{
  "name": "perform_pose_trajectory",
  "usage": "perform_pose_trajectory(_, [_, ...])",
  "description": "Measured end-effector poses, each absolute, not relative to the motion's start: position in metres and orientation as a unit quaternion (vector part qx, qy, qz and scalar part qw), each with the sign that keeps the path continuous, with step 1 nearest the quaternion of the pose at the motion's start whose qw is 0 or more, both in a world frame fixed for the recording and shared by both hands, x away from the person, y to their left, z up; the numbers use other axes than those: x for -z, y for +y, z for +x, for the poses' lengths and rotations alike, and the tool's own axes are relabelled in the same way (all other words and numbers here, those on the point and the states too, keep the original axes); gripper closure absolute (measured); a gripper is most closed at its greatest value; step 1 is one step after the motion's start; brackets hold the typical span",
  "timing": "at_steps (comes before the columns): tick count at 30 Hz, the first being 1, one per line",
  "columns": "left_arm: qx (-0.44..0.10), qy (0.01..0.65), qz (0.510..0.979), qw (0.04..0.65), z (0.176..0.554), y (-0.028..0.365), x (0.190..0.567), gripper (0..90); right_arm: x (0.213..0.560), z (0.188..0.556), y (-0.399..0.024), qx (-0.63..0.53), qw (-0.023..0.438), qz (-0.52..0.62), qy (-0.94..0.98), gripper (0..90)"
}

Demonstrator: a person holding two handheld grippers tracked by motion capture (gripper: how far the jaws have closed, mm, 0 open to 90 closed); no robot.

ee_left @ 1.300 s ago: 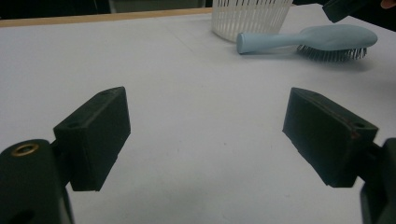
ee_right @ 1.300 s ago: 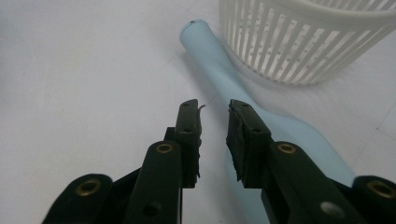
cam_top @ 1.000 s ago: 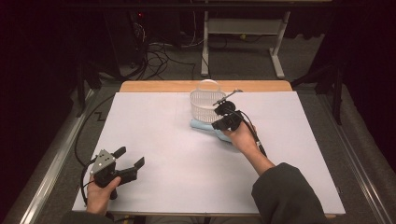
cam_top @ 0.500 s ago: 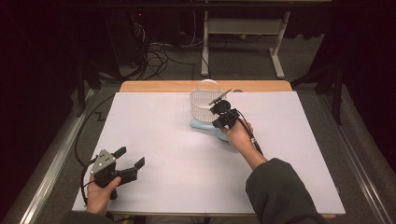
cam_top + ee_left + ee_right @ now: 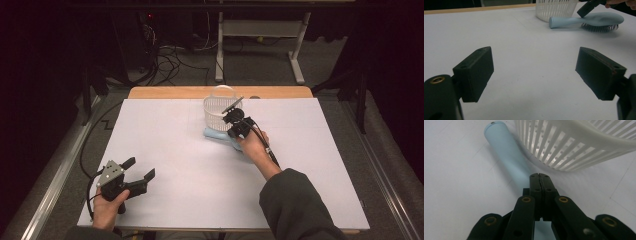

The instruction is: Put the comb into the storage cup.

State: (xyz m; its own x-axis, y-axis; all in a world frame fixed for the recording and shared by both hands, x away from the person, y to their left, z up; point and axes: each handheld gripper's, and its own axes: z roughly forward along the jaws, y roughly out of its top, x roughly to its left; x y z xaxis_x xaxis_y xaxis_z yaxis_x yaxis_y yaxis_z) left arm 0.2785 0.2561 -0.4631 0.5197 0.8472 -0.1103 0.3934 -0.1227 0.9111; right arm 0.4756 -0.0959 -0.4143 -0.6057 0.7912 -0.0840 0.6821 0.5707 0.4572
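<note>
Since a moment ago, my right gripper [image 5: 234, 119] has edged in over the pale blue hairbrush [image 5: 587, 20] while its jaws have just been closing, and they now meet flat with nothing between them, poised above the brush's handle [image 5: 506, 152]. The brush lies bristles-down on the white table [image 5: 310, 165], its handle just beside the slatted white basket [image 5: 218, 106]. My left gripper [image 5: 136, 175] rests near the front left corner, jaws spread wide and empty. To lift the brush cleanly, I judge I should reopen the right jaws, drop them astride the handle near where it widens into the head, keep clear of the basket wall, then squeeze before raising.
</note>
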Motion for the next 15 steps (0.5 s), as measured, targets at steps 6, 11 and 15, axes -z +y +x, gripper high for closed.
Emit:
perform_pose_trajectory(6, [-0.227,0.434,0.714,0.501,0.2786,0.2558,0.4631,15.9,0.4151,0.4772,-0.0975,-0.192,0.147,0.42,0.875,90.0])
perform_pose_trajectory(11, [-0.226,0.434,0.714,0.501,0.2788,0.2555,0.4631,15.9,0.4152,0.4771,-0.0971,-0.191,0.147,0.421,0.874,90.0])
perform_pose_trajectory(15, [-0.226,0.434,0.714,0.501,0.2788,0.2555,0.463,15.9,0.4157,0.477,-0.0965,-0.19,0.15,0.421,0.874,90.0])
